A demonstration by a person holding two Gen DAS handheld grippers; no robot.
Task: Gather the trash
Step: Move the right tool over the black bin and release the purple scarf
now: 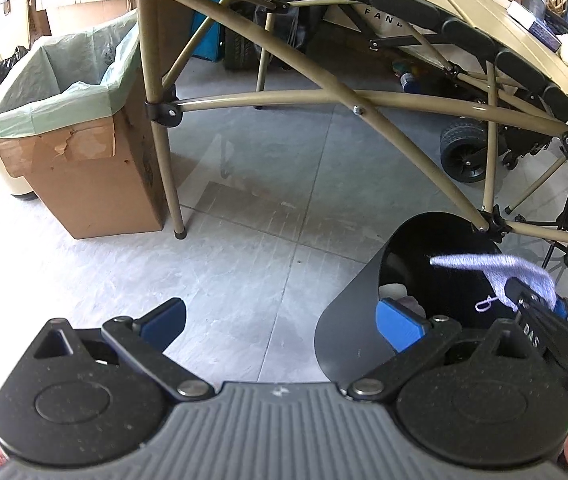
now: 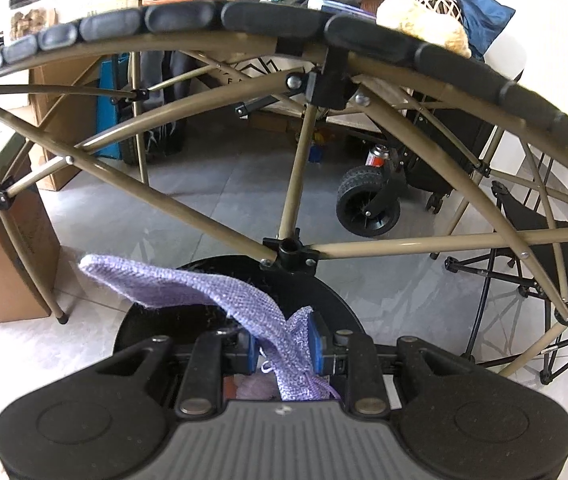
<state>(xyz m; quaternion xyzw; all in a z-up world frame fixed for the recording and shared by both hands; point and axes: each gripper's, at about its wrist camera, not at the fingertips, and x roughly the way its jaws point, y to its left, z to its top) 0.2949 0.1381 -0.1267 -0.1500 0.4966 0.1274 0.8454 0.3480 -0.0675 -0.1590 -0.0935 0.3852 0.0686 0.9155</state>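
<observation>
My right gripper (image 2: 284, 346) is shut on a purple woven cloth (image 2: 204, 292) and holds it above the mouth of a black round bin (image 2: 335, 300) on the floor. In the left wrist view the same cloth (image 1: 499, 270) hangs over the black bin (image 1: 363, 300), pinched by the right gripper (image 1: 523, 300). My left gripper (image 1: 284, 326) is open and empty; its right finger (image 1: 397, 322) sits at the bin's rim. Some pale trash lies inside the bin.
A tan folding table frame (image 1: 323, 80) spans both views just behind the bin. A cardboard box with a green liner (image 1: 68, 120) stands at the left. A black-wheeled cart (image 2: 367, 204) and a folding chair (image 2: 543, 240) stand beyond on the grey tile floor.
</observation>
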